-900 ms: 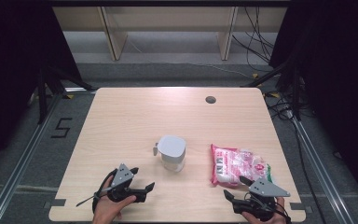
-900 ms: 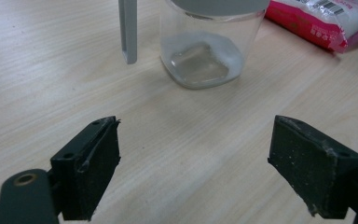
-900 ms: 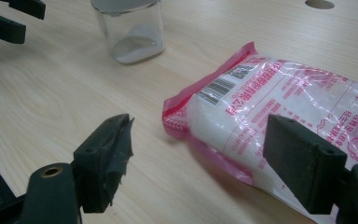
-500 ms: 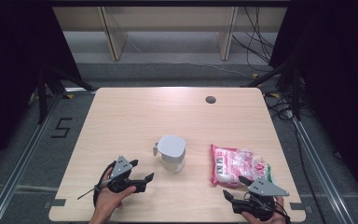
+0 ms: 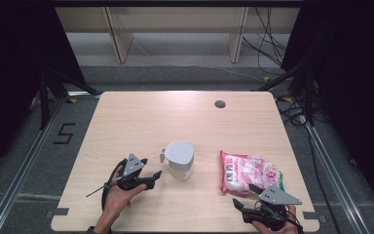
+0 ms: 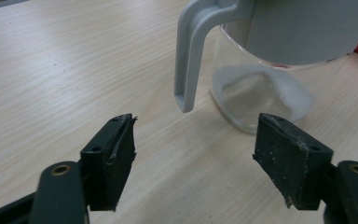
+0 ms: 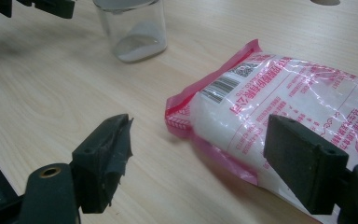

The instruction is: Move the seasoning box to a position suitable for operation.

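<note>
A clear glass jar with a grey lid and grey handle [image 5: 179, 159] [image 6: 256, 60] stands mid-table; a little white powder lies in its bottom [image 7: 133, 35]. My left gripper [image 5: 152, 176] [image 6: 200, 161] is open just left of the jar, its jaws pointing at the handle [image 6: 191, 51], not touching. A pink-and-clear bag of white granules [image 5: 248, 171] [image 7: 279, 107] lies flat to the jar's right. My right gripper [image 5: 243, 196] [image 7: 200, 161] stands open at the table's front edge, just short of the bag's near end, holding nothing.
The wooden table [image 5: 165, 117] has a small dark grommet hole [image 5: 219, 104] at the back right. Shelving legs and cables stand beyond the far edge. The left gripper [image 7: 37, 7] shows far off at the top left of the right gripper view.
My left gripper has moved forward and right toward the jar's handle. The right gripper, jar and bag have stayed put.
</note>
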`<state>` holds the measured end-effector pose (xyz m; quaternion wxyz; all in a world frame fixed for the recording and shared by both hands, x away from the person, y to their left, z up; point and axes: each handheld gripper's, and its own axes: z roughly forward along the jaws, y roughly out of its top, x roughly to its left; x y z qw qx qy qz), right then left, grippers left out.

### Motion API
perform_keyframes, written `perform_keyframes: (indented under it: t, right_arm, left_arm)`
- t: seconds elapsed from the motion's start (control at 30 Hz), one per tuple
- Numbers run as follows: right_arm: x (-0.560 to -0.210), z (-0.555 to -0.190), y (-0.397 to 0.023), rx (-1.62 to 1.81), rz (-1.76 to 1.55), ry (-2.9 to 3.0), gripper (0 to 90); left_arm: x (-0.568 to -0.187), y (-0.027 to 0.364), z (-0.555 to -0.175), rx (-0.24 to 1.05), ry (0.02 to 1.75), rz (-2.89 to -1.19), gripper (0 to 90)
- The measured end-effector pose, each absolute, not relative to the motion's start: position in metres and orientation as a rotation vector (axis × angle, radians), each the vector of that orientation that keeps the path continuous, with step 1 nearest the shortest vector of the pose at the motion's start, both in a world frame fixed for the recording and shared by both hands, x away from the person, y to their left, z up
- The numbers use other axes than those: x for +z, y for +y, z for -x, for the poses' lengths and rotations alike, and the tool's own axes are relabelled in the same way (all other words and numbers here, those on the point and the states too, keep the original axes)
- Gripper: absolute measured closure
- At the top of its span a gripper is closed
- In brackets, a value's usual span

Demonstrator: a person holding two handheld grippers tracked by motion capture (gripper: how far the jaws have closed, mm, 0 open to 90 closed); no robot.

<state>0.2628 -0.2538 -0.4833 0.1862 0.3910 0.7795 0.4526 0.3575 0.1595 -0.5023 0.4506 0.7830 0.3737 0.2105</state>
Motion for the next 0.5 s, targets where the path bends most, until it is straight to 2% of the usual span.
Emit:
perform_keyframes:
  t: [0.1,0.13,0.17,0.3,0.5]
  right_arm:
    - [-0.484,-0.263,-0.254,1.265,-1.091,2.199,23.8]
    - [-0.483,-0.264,-0.255,1.253,-1.062,2.194,23.8]
    - [-0.484,-0.264,-0.254,1.266,-1.063,2.188,23.8]
    - [-0.483,-0.262,-0.254,1.255,-1.101,2.205,23.9]
    - [-0.484,-0.263,-0.254,1.263,-1.092,2.200,24.0]
  left_arm:
    - [-0.501,0.157,-0.365,0.520,0.901,-1.905,31.8]
    - [-0.498,0.159,-0.370,0.551,0.883,-1.912,37.3]
    - [-0.498,0.159,-0.370,0.551,0.883,-1.912,38.2]
    - [-0.500,0.152,-0.384,0.536,0.855,-1.901,40.5]
    - [-0.502,0.145,-0.397,0.496,0.805,-1.912,50.8]
